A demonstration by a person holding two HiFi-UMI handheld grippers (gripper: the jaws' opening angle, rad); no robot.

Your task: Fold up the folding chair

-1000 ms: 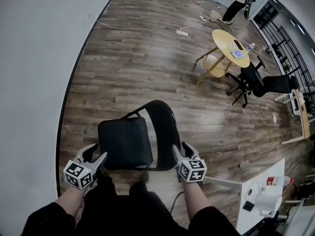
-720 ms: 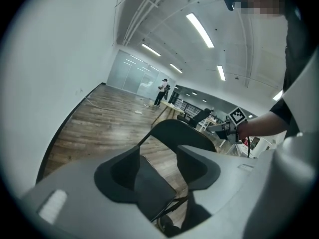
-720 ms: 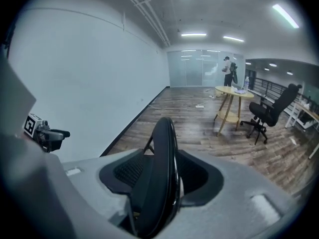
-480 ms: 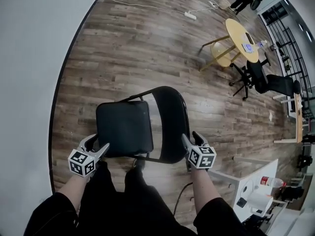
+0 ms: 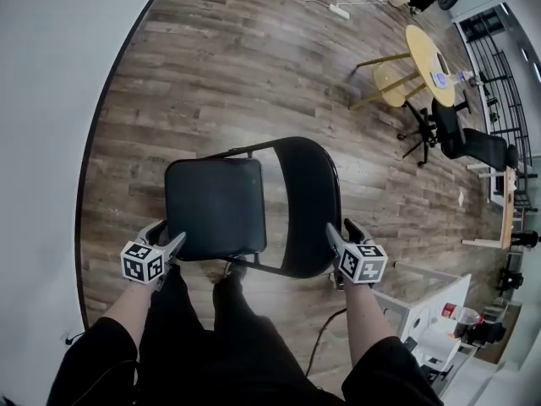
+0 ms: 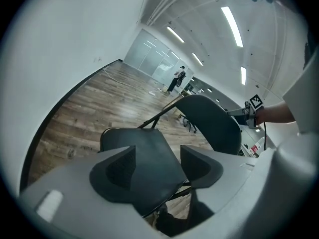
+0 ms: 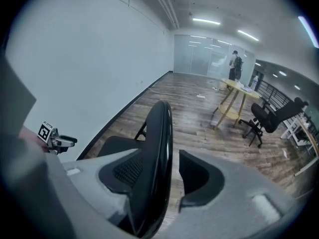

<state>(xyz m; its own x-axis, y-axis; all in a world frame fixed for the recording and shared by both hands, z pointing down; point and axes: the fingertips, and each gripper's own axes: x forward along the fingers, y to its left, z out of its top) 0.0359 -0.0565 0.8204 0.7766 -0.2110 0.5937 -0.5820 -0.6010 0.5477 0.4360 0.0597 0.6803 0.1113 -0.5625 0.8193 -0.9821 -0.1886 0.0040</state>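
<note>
The black padded metal folding chair point(image 5: 254, 197) is standing unfolded on the wood-plank floor point(image 5: 211, 74), the left gripper point(image 5: 165, 236) straddling its seat edge and the right gripper point(image 5: 341, 228) its backrest rim, both with jaws just opened and unclamped, evidently positioning for folding.

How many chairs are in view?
2: the folding chair right in front, and an office chair beside the round table at the head view's upper right. Others may be hidden.

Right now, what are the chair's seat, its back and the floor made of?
Seat: matte black, probably padded vinyl; no shine.
Backrest: glossy black, painted metal or hard plastic; light glints off it.
Floor: wood-look planks, grain and seams show.
</note>
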